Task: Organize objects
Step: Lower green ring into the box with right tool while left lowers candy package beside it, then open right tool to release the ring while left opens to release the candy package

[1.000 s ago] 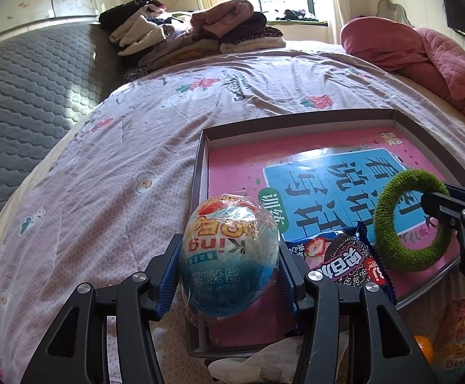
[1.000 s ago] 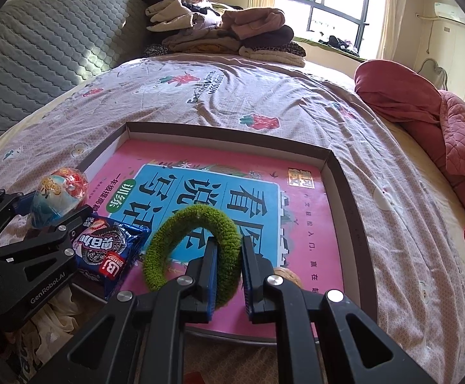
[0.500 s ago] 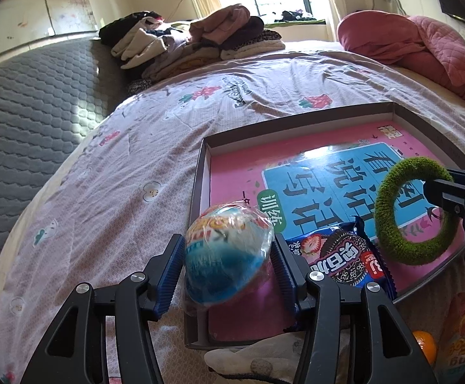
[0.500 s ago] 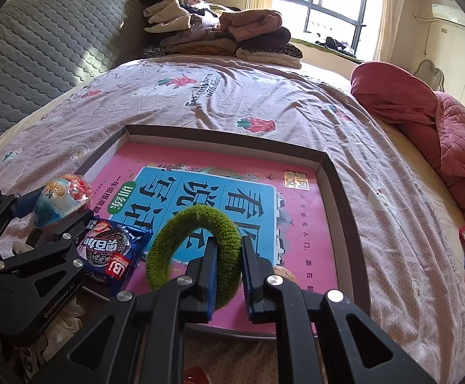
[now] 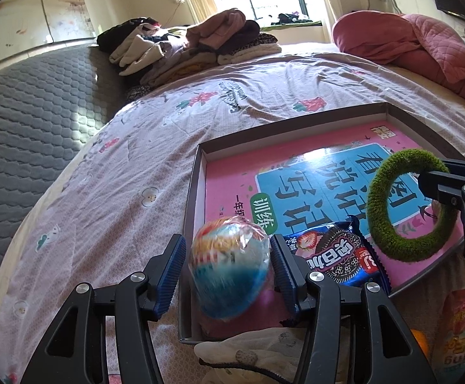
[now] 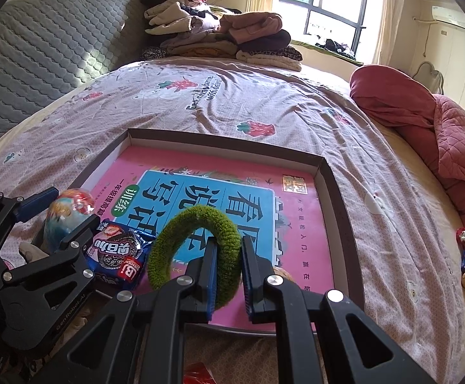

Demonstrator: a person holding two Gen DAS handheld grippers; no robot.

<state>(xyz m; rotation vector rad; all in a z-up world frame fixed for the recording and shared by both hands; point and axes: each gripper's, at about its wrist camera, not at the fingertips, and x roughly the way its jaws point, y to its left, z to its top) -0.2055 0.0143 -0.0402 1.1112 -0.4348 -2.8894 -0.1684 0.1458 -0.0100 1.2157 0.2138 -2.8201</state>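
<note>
We work on a bed [image 5: 130,192] carrying a shallow tray [image 5: 190,211]. At left, our left gripper [image 5: 229,264] stands spread around a wrapped egg-shaped toy [image 5: 229,265], blurred above the tray's near corner; we judge it just released. A cookie packet [image 5: 338,256] lies beside. At right, our right gripper [image 6: 227,275] pinches a green ring [image 6: 197,224]; next, lower and release it.

Folded clothes pile [image 5: 187,44], pink quilt [image 6: 431,121]
</note>
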